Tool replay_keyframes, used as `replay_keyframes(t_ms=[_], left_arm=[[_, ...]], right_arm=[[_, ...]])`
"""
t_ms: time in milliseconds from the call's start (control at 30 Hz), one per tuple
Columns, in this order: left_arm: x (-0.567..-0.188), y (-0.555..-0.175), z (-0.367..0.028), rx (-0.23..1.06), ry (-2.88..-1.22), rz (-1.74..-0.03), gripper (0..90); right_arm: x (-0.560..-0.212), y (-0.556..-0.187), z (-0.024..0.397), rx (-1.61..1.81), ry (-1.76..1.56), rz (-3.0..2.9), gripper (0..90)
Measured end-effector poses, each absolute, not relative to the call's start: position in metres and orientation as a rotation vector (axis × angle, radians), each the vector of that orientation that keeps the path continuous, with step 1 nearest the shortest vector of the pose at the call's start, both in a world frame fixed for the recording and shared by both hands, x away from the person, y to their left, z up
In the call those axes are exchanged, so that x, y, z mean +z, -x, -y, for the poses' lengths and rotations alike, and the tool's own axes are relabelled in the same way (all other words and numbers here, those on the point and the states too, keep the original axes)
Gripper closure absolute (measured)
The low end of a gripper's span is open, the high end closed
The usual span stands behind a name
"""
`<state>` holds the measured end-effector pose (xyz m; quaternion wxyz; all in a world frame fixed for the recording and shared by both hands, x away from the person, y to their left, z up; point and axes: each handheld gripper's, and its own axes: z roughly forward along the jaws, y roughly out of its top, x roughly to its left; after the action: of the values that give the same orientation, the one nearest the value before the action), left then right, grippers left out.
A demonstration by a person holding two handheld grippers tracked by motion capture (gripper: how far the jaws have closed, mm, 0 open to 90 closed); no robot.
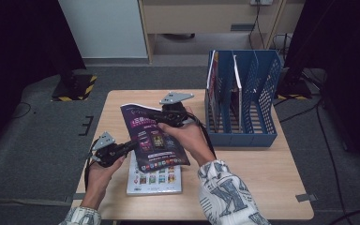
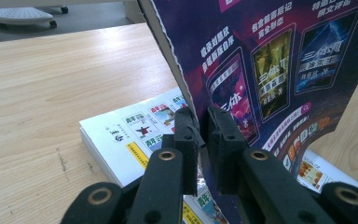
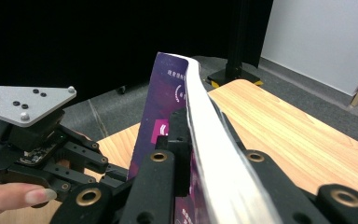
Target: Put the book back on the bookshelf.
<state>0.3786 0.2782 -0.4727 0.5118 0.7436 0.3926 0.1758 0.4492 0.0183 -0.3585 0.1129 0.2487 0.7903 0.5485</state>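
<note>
Altogether, two magazines are out on the wooden table (image 1: 262, 187): one purple magazine (image 1: 154, 138) held up off the tabletop, and one white magazine (image 1: 154, 180) lying flat beneath it near the person's edge. Two grippers are at work. The left gripper (image 1: 130, 145) has its jaws clamped on the purple magazine's lower left edge; in the left gripper view the two black pads (image 2: 186, 135) sit pressed on either side of the cover, with the white magazine (image 2: 121, 144) lying on the wood behind them. The right gripper (image 1: 157, 115) pinches the same magazine at its upper edge, the jaws drawn together on the bundle of pages, which bends away between them in the right gripper view (image 3: 200, 112). That view also shows the left gripper (image 3: 116, 172) farther off with its grey three-cornered plate (image 3: 23, 102).

One blue file rack (image 1: 255, 101) stands on the table's far right part, well apart from the held magazine, with slotted dividers; at least two thin booklets stand upright in its left compartments, though a sure count of them cannot be made.

As for writing, the purple cover carries Chinese text in white and pink, and three small book covers are pictured on it, each printed 三体. The white magazine shows rows of little cover pictures with green and yellow labels, too small to read
</note>
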Motion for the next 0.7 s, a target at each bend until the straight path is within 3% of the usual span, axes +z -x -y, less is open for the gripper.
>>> replay_keyframes(t_ms=[300,333,400,467,567,700], left_arm=[[-0.477,-0.381,-0.28,0.405,-1.749,-0.984,76.3],[-0.479,-0.382,-0.28,0.411,-1.743,-1.001,72.9],[-0.482,-0.384,-0.28,0.408,-1.731,-1.022,57.1],[-0.485,-0.386,-0.281,0.41,-1.733,-1.047,52.0],[-0.488,-0.388,-0.284,0.427,-1.733,-1.111,37.2],[-0.492,-0.39,-0.285,0.426,-1.756,-1.143,30.3]], right_arm=[[-0.355,-0.447,-0.017,1.572,-0.718,-2.284,84.0],[-0.354,-0.447,-0.016,1.573,-0.717,-2.285,84.0],[-0.351,-0.445,-0.015,1.573,-0.706,-2.281,84.1],[-0.347,-0.443,-0.014,1.587,-0.703,-2.268,84.1],[-0.341,-0.443,-0.009,1.607,-0.699,-2.233,84.1],[-0.332,-0.443,-0.004,1.619,-0.7,-2.188,84.0]])
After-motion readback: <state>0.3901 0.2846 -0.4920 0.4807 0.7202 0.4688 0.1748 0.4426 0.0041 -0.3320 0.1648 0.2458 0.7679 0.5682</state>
